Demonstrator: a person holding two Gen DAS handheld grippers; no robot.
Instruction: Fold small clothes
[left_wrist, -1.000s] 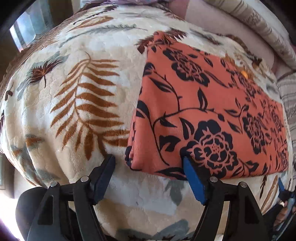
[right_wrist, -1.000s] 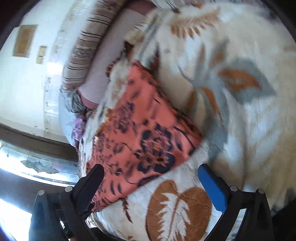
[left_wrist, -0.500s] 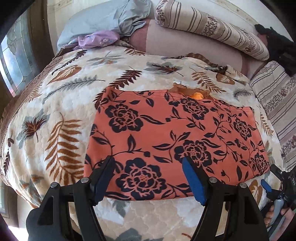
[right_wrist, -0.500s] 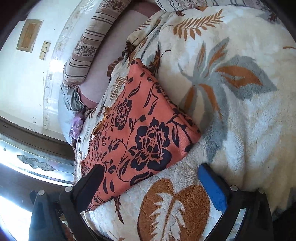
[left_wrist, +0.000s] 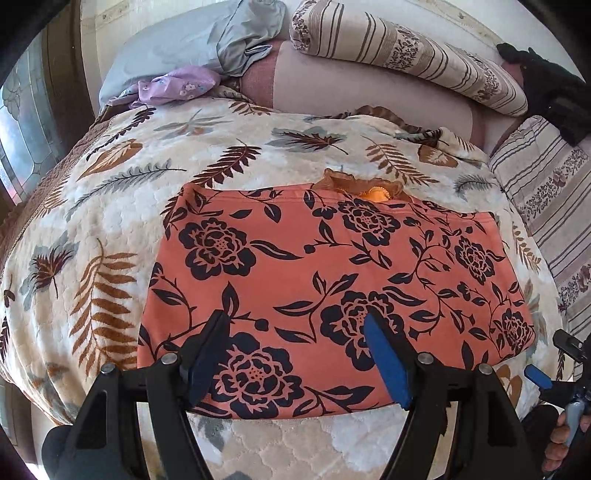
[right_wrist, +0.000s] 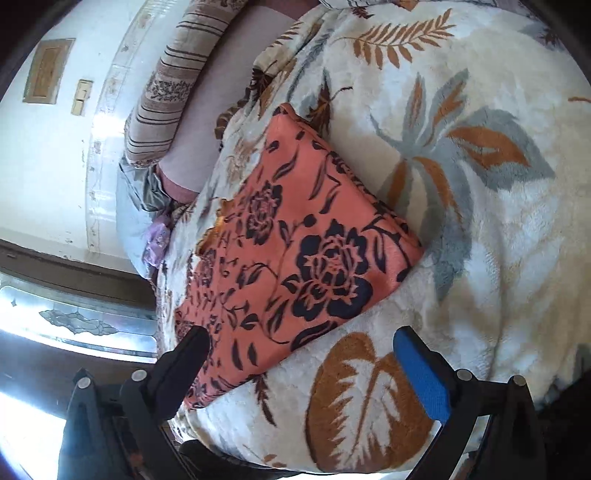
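Left gripper (left_wrist: 295, 354): jaws wide apart, holding nothing, hovering over the near hem of the orange floral garment (left_wrist: 332, 280). A second ago this view sat low at the garment's left corner; it now stands back and higher, taking in the whole folded rectangle at centre frame, headboard pillows at 12 o'clock. Judgement: a retreat to inspect; the fold looks square, edges aligned.

One flaw: a ruffled brown-orange trim (left_wrist: 364, 186) pokes out past the far edge at 12 o'clock. Probably needs tucking before any further fold.

Right gripper (right_wrist: 301, 352): also wide and empty, above the leaf-print blanket (right_wrist: 480, 221), garment corner at its 11 o'clock. The motion blur of a second ago is gone, so this hand has settled.

Garment location: flat on the blanket, mid-bed, touching neither gripper as far as I can tell.

Writing, brands, labels: none legible. Wall plaques at 10 o'clock in the right view are too small to read.
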